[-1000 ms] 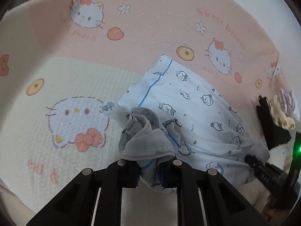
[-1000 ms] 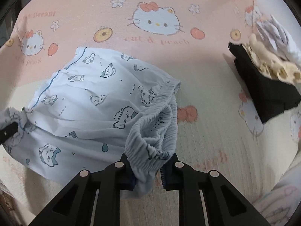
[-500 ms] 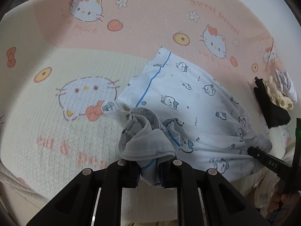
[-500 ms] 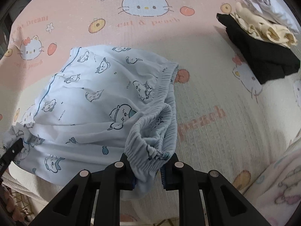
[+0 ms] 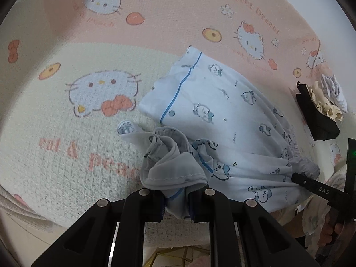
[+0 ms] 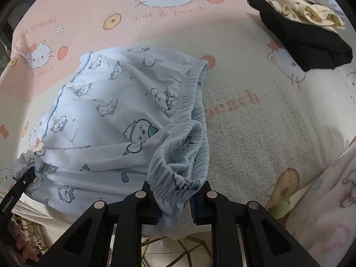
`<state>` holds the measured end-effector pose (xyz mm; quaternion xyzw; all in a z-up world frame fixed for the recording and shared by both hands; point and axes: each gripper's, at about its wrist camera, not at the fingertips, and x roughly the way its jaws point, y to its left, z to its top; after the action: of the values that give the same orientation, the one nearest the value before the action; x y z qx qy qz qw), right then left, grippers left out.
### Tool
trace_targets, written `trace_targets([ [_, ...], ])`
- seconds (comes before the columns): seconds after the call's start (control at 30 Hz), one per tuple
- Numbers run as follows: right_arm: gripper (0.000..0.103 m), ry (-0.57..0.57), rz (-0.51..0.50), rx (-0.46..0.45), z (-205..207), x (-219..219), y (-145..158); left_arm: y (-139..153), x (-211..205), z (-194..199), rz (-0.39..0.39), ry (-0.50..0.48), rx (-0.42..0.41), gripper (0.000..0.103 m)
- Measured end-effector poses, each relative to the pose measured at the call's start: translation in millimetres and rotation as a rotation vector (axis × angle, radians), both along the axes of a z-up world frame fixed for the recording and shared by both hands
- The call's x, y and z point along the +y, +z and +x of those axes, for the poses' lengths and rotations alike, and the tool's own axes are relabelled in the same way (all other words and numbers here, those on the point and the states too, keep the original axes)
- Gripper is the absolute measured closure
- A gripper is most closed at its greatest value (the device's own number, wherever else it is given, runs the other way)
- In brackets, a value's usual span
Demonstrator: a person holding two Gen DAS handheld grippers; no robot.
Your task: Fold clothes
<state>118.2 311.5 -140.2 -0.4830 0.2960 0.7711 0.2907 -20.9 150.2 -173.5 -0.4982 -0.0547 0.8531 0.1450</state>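
left wrist view: the left gripper [image 5: 176, 202] is clamped on a bunched hem corner of the pale blue printed shorts [image 5: 222, 115], which spread ahead and to its right over the cartoon-cat blanket [image 5: 66, 133]. since a second ago more blanket shows ahead, as the hand drew back with the cloth.

right wrist view: the right gripper [image 6: 175, 202] pinches the gathered waistband [image 6: 189, 102]; the folded stack [image 6: 304, 35] sits well ahead-right. the shorts look stretched between both grips, ready for folding.
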Motion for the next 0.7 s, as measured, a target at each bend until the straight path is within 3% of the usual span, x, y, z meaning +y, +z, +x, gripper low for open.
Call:
trace_targets([
  [0.2, 0.086, -0.003, -0.010, 0.001, -9, 9, -6, -7, -2, 3, 0.002, 0.002, -0.023, 0.090],
  [0.33, 0.079, 0.000, -0.001, 0.015, -14, 14, -5, -7, -12, 3, 0.088, 0.054, -0.036, 0.087],
  [0.4, 0.058, -0.010, 0.040, 0.003, -15, 16, 1, -3, -19, 4, 0.144, 0.088, -0.042, 0.081],
  [0.53, 0.045, -0.009, 0.095, 0.017, -8, 10, 13, 11, -23, 8, 0.106, 0.090, -0.034, 0.044],
  [0.7, 0.042, 0.023, 0.141, 0.014, 1, -4, 30, 31, -28, 18, -0.011, 0.080, 0.030, 0.043],
])
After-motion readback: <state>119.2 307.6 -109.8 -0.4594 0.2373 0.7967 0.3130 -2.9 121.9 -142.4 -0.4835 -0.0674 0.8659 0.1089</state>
